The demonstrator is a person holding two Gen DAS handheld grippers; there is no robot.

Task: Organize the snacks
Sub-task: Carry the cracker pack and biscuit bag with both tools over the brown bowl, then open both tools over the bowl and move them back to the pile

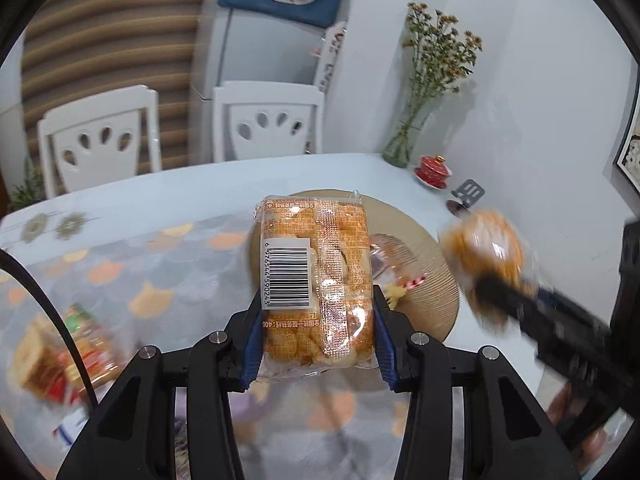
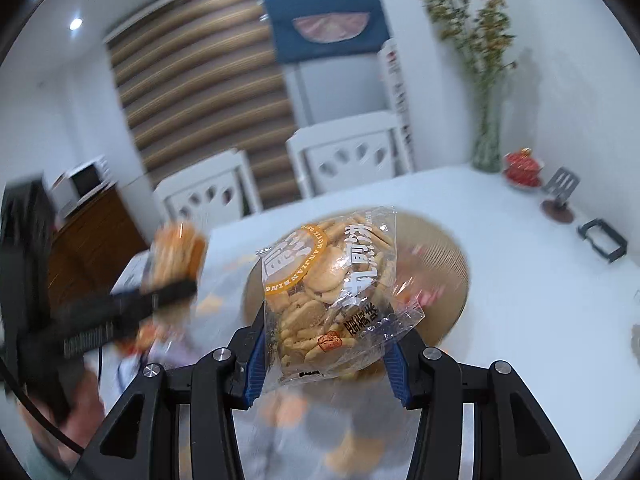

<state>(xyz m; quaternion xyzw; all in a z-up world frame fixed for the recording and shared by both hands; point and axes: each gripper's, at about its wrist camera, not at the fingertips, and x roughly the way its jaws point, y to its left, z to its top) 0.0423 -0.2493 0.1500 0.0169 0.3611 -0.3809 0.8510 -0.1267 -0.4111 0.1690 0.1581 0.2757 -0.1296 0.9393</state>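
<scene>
Currently I hold both grippers raised over the woven tray, the left gripper clamped on a barcoded bread pack, the right gripper clamped on a biscuit bag.

Orange-printed clear snack pkg; tan ribbed tray; orange/grey scale-pattern tablecloth; red teacup.

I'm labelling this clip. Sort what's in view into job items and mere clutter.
Job items:
- barcode snack pack, in left tongs
- biscuit bag, in right tongs
- woven tray

Clutter:
- flower vase
- red teacup
- white chairs
</scene>
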